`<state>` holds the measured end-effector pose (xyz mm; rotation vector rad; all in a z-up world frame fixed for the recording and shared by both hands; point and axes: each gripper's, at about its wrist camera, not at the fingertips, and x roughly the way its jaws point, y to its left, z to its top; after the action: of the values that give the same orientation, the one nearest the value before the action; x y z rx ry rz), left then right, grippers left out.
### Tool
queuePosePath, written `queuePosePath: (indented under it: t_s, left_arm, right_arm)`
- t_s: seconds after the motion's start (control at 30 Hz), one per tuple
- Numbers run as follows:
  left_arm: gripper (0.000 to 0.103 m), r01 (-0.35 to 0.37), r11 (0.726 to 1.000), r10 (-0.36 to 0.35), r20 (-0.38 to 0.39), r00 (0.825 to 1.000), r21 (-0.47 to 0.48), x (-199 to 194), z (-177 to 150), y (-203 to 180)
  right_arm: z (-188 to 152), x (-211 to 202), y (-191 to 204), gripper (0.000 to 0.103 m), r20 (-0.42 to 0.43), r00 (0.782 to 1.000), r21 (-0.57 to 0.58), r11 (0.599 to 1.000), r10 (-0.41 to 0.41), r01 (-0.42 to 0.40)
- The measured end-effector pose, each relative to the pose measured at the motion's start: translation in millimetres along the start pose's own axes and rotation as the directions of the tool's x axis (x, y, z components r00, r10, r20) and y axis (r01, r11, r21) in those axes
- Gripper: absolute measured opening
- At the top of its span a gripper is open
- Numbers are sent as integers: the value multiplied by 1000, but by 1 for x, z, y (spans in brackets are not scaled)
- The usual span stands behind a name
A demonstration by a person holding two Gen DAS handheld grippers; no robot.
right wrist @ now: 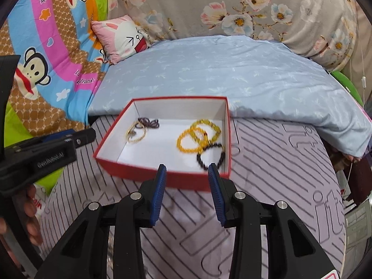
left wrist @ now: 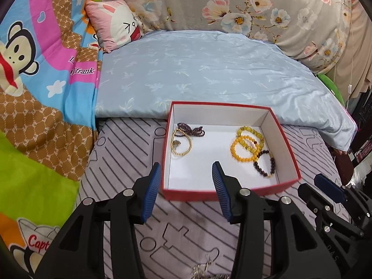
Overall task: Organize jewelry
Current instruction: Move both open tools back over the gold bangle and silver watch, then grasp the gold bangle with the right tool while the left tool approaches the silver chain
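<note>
A red box point(left wrist: 234, 196) with a white inside stands on the striped grey bed sheet; it also shows in the right wrist view point(right wrist: 162, 177). Inside, at the left, lie a gold bead bracelet point(left wrist: 182, 144) and a dark purple bead strand point(left wrist: 191, 130); at the right, two yellow bead bracelets point(left wrist: 246, 147) and a dark bead bracelet point(left wrist: 265, 165). My left gripper point(left wrist: 187, 174) is open and empty over the box's near edge. My right gripper point(right wrist: 187, 174) is open and empty just before the box. Silver jewelry point(left wrist: 204, 267) lies on the sheet beneath my left gripper.
A folded light blue quilt point(left wrist: 209, 74) lies behind the box. A cartoon monkey blanket point(left wrist: 34, 93) is heaped at the left, with a pink pillow point(left wrist: 116, 25) and a floral cushion point(left wrist: 255, 7) at the back. The bed's edge drops off at the right.
</note>
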<state>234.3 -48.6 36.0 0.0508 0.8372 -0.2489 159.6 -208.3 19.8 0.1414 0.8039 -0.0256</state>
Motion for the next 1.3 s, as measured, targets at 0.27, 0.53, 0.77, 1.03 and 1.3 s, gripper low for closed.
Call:
queuePosePath:
  t_s: [0.27, 0.53, 0.77, 1.03, 1.3]
  left_arm:
    - [43, 9, 1000, -9, -60, 998, 8, -16, -51, 6]
    - [43, 1, 999, -6, -129, 992, -42, -20, -95, 21]
    - [43, -13, 998, 2, -176, 984, -61, -22, -125, 33]
    - [43, -21, 998, 6, -227, 974, -63, -24, -156, 44]
    - [43, -14, 998, 0, -243, 970, -57, -26, -166, 43]
  right_arm:
    - [-56, -18, 7, 37, -71, 997, -39, 999, 9, -12]
    - [-110, -22, 25, 35, -165, 986, -71, 996, 39, -51]
    - [-138, -16, 41, 26, -224, 973, -84, 993, 62, -83]
    - [-148, -6, 51, 23, -239, 970, -107, 991, 50, -78]
    - [-149, 2, 51, 9, -247, 968, -107, 992, 43, -71]
